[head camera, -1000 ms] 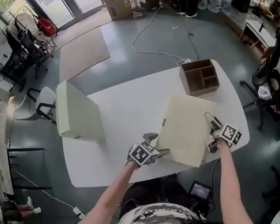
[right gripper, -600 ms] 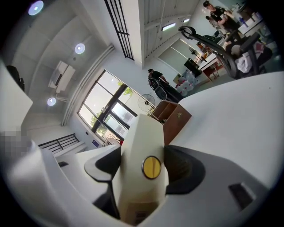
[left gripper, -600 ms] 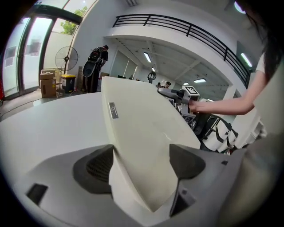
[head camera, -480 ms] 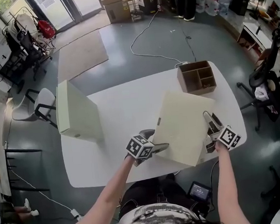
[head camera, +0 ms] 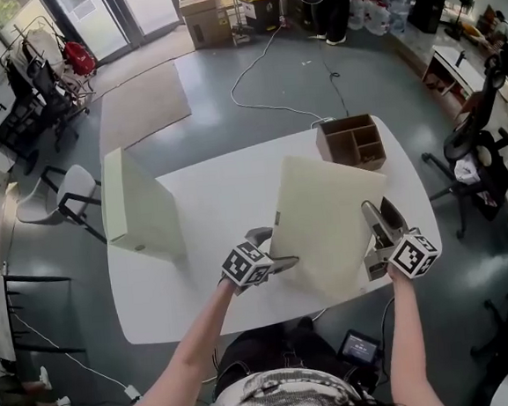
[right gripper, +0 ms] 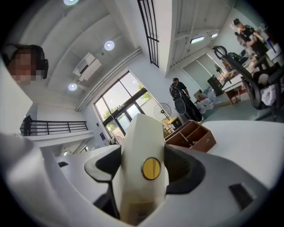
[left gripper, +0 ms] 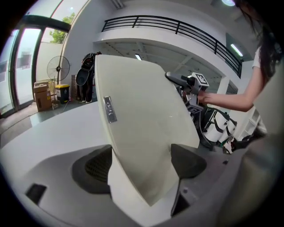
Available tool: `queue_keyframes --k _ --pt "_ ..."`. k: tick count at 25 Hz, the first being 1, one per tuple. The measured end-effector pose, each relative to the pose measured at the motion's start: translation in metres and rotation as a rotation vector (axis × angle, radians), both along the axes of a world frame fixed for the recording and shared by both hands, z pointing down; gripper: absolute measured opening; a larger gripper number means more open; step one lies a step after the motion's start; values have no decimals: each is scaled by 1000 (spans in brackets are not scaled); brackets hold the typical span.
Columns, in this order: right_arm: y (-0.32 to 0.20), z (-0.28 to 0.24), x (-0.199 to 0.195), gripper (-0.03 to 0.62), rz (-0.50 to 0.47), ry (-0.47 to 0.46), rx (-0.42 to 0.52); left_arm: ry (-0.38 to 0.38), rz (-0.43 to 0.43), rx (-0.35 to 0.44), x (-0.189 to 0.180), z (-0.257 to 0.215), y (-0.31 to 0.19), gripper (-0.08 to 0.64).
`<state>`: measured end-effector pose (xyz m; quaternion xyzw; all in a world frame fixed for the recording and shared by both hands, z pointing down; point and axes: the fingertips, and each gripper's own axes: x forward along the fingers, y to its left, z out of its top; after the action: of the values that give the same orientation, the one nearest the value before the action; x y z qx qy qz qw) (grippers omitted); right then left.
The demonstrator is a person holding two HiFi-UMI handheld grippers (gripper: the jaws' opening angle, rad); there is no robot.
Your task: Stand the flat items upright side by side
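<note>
A large cream flat case is held tilted over the white table, its right side raised. My left gripper is shut on its near left edge; in the left gripper view the case fills the gap between both pads. My right gripper is shut on the right edge, where the right gripper view shows the case's spine with a yellow round stud between the jaws. A second cream case stands upright at the table's left end.
A brown wooden organiser with compartments sits at the table's far right corner. Office chairs stand off both ends of the table. A cable runs over the floor beyond it, where cardboard boxes are stacked and a person stands.
The right gripper has risen and rolled, lifting the right edge of the cream case so it stands steeper. The left gripper has shifted slightly up with it.
</note>
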<state>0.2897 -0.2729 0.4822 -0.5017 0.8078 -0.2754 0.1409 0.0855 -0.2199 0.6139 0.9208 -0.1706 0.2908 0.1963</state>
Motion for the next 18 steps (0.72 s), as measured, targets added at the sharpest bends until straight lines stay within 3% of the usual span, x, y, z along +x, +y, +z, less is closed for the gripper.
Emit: queue_keyframes --k 8,12,18 --pt "22 -57 -41 298 -54 111 126 -76 32 132 -16 -14 -22 414" --pt "34 -64 -56 298 -71 151 136 -97 46 178 -22 -15 -29 414" --pt "57 -59 -79 298 -108 223 128 -195 83 284 -39 -10 -46 414"
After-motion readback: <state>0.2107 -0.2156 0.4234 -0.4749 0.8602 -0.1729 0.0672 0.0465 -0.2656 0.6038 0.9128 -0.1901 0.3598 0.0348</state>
